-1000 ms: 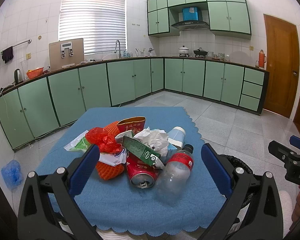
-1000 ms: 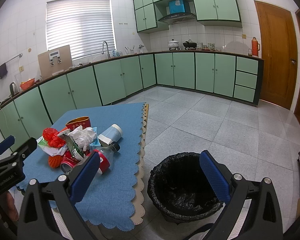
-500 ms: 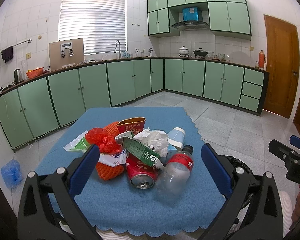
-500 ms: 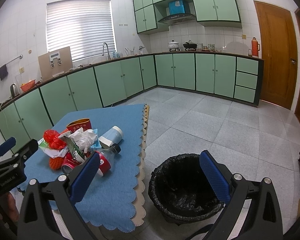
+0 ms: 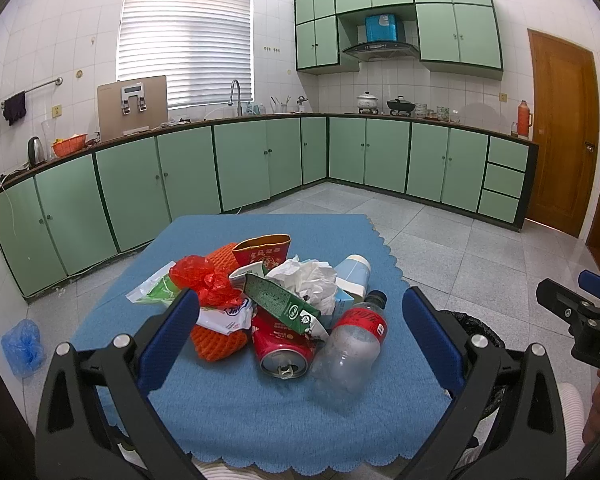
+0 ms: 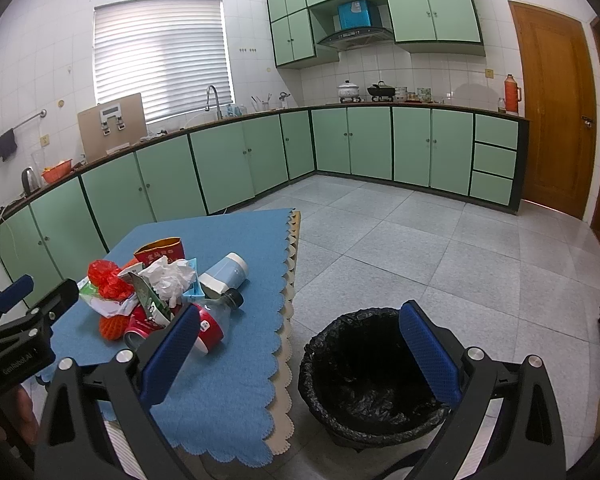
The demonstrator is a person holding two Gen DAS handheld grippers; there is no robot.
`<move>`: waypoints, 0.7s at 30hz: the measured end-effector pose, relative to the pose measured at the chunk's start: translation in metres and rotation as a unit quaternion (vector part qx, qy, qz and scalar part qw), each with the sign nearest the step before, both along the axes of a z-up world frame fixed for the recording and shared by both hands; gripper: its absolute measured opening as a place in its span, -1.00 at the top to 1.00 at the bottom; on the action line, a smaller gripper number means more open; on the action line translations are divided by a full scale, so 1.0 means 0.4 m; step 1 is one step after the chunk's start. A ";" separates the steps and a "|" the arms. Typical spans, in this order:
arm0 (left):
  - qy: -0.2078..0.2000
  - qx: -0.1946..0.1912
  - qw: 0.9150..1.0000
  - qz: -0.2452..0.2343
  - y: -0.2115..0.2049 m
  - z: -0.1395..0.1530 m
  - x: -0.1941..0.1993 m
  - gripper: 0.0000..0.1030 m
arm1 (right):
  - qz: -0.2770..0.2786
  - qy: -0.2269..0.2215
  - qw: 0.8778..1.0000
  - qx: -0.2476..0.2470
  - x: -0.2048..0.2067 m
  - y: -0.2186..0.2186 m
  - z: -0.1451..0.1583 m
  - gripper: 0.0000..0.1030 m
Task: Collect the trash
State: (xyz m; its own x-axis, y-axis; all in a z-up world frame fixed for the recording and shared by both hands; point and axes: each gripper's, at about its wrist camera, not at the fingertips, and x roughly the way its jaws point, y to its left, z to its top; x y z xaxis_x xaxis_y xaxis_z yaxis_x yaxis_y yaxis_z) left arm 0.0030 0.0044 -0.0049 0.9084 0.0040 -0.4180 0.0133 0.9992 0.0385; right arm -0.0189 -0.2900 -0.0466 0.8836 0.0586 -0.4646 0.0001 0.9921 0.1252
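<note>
A heap of trash lies on a table with a blue cloth (image 5: 236,400): a clear plastic bottle with a red label (image 5: 350,346), a crushed red can (image 5: 284,350), a green carton (image 5: 278,302), crumpled white paper (image 5: 308,278), a red plastic bag (image 5: 202,280), orange foam netting (image 5: 216,342), a red paper cup (image 5: 264,252) and a white-capped bottle (image 5: 354,274). My left gripper (image 5: 300,336) is open and empty, just short of the heap. My right gripper (image 6: 300,344) is open and empty above the black-lined trash bin (image 6: 374,372) on the floor right of the table (image 6: 228,392).
Green kitchen cabinets (image 5: 236,160) run along the back and left walls. A wooden door (image 6: 556,108) stands at the right. A blue plastic bag (image 5: 22,346) lies on the floor left of the table. Grey tiled floor (image 6: 440,248) spreads beyond the bin.
The right wrist view has shifted slightly; the table and bin sit a little higher and nearer. The left gripper has stayed almost still. Both grippers remain open.
</note>
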 end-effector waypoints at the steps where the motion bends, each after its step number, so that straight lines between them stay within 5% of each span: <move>1: 0.000 0.000 1.000 0.000 0.000 0.000 0.000 -0.90 | 0.000 0.000 1.000 0.000 0.000 0.000 0.001 -0.89; 21: 0.012 0.002 1.000 0.025 0.062 -0.030 0.065 -0.90 | 0.035 -0.006 0.999 -0.003 0.071 0.076 0.007 -0.89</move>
